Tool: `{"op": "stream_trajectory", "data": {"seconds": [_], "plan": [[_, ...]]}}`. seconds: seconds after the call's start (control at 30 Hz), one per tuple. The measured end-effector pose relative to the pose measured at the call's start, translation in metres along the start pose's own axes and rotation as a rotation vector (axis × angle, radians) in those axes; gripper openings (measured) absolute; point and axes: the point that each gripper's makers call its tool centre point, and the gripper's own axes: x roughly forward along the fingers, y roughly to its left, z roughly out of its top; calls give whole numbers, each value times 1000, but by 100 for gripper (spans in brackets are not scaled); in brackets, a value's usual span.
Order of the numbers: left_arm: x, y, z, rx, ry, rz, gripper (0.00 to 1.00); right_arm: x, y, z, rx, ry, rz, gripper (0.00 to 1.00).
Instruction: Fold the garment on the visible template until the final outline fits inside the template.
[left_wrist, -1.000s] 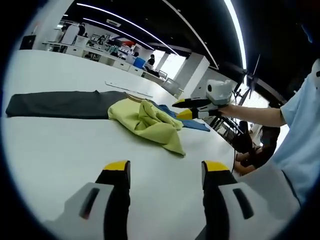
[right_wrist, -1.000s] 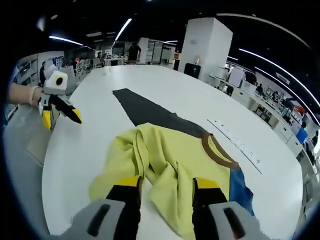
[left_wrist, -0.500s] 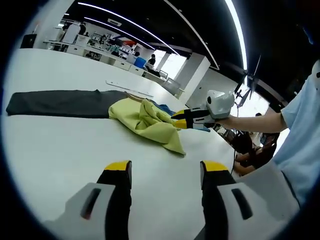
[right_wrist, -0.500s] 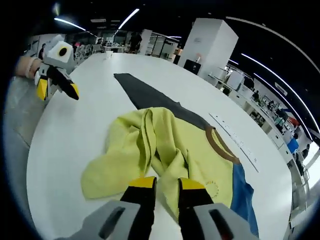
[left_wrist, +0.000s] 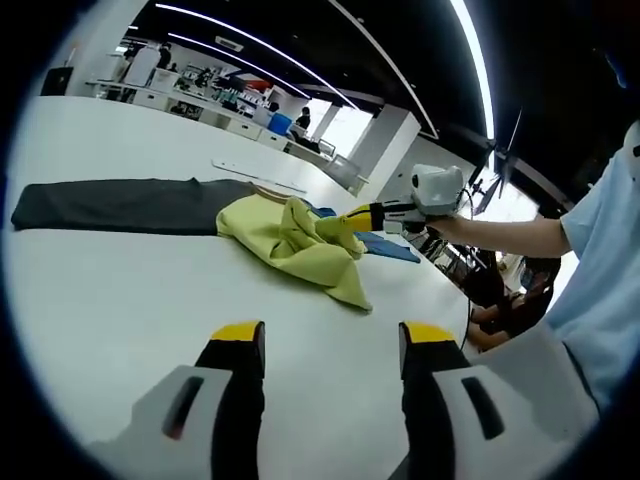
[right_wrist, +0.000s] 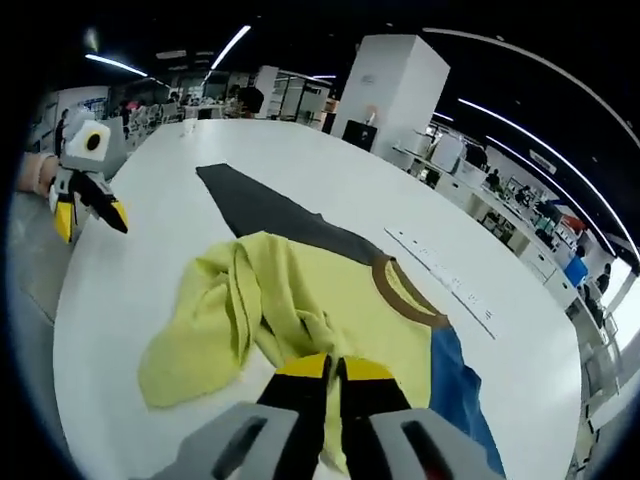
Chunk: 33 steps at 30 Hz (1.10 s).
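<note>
A crumpled yellow garment (left_wrist: 290, 245) with a brown collar (right_wrist: 405, 300) lies on the white table (left_wrist: 120, 300). It partly covers a long dark grey sheet (left_wrist: 110, 205) and a blue cloth (right_wrist: 455, 385). My right gripper (right_wrist: 335, 368) is shut on a fold at the garment's near edge; in the left gripper view the right gripper (left_wrist: 345, 222) comes in from the right and pinches that fold a little above the table. My left gripper (left_wrist: 331, 335) stands open over bare table, well short of the garment, and it is also seen open (right_wrist: 88, 215) in the right gripper view.
A thin white ruler-like strip (right_wrist: 440, 275) lies on the table beyond the garment. The table edge (left_wrist: 440, 300) curves close on the right, where a person's sleeve (left_wrist: 600, 260) shows. Desks and people stand far behind.
My right gripper has gone from open to shut on a fold of the yellow garment, and the fold is lifted slightly. The left gripper has stayed in place.
</note>
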Motion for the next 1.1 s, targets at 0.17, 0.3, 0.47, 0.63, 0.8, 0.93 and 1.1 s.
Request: {"op": "stream_trajectory", "data": {"seconds": [0.17,0.3,0.47,0.63,0.8,0.93,1.1], "plan": [[-2,2,0,-4,-2,10,50,15,-23,-1,84,16,-15,0],[-2,3,0,-6,-3,14,49,26,-31,-6,81,45,-27,0],[-3,5,0,-10,-4,18,49,35,-35,-7,84,61,-29,0],[-3,5,-1,-12,-2,20,49,42,-36,-11,82,80,-30,0],[-3,6,-1,-15,-1,22,49,47,-37,-16,92,94,-33,0],[-3,7,0,-17,-7,23,49,45,-35,-16,123,91,-27,0],[-2,6,0,-14,-6,20,50,37,-31,-13,185,68,-7,10]]}}
